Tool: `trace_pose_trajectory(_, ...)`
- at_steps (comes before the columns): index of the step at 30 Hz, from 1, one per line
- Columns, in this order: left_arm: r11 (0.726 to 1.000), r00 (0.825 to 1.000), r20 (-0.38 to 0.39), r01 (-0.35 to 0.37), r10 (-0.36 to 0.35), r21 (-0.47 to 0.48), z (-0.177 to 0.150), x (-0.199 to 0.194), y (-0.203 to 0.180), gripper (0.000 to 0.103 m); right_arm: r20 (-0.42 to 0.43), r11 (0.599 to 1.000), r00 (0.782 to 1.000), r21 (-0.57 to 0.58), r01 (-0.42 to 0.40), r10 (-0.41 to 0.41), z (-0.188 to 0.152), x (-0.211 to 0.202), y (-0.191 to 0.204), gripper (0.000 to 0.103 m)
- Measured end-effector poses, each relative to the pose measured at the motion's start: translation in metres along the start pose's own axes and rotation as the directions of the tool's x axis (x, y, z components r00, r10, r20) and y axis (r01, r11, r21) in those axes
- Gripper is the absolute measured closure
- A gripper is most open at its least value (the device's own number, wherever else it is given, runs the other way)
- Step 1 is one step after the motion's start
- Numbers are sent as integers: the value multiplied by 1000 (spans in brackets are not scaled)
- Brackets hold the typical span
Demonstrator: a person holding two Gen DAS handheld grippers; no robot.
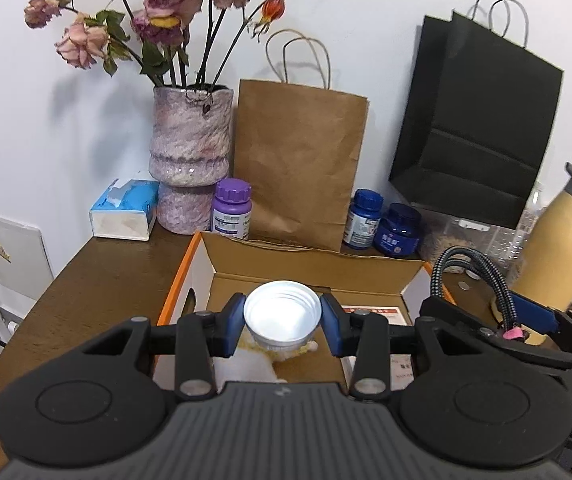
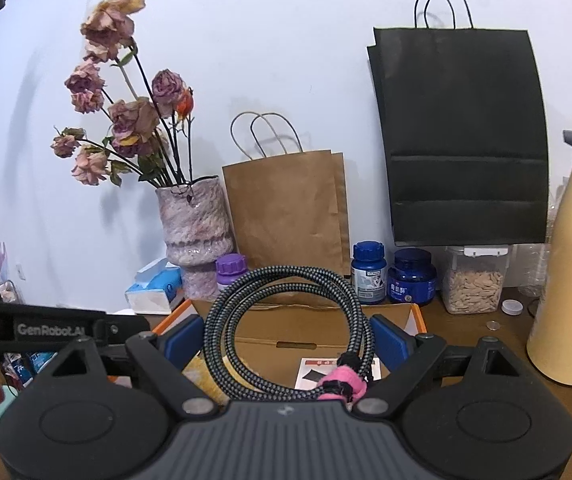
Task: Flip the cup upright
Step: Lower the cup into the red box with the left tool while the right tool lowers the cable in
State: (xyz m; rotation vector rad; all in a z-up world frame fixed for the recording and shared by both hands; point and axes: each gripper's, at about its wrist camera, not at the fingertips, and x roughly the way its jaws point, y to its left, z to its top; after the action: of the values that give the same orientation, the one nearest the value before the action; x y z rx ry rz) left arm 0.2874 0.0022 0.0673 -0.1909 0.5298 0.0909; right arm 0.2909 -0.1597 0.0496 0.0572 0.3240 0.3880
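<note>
Cup [image 1: 282, 312], a small silvery one with a ribbed rim, sits between the blue pads [image 1: 233, 324] of the left gripper [image 1: 282, 322], its open mouth turned up toward the left wrist camera so the pale inside shows. The pads press its sides from left and right, so the claw is pinching the cup rather than standing spread. It hangs over the open cardboard box [image 1: 309, 264] with the orange edge, above a yellowish-white soft thing [image 1: 254, 364] lying inside; whether the cup's base touches that cannot be told. Gripping across the widest part of the wall probably keeps the light cup from slipping while it is turned, and with the mouth already up the flip looks nearly finished, with setting down left to do.

The right gripper [image 2: 286, 340] holds off beside the box, its blue pads well apart with only a coiled braided cable [image 2: 286, 328] looped in front of them, not clamped. Behind the box stand a vase of dried roses [image 1: 190, 152], a brown paper bag [image 1: 299, 160], pill bottles and a yellow flask [image 1: 557, 240].
</note>
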Motion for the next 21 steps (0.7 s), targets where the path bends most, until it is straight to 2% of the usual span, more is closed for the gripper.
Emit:
trace_pose_trajectory(11,997,996,-62,-72,70,-21,5,53,5,62,-45,1000,999,-7,16,-16,6,44,-13,15)
trace_pose_trajectory(21,994,990,-91,-106,106,-4,4,83,3,62,-84,999,996,17,29,-27,-9,69,-27,15)
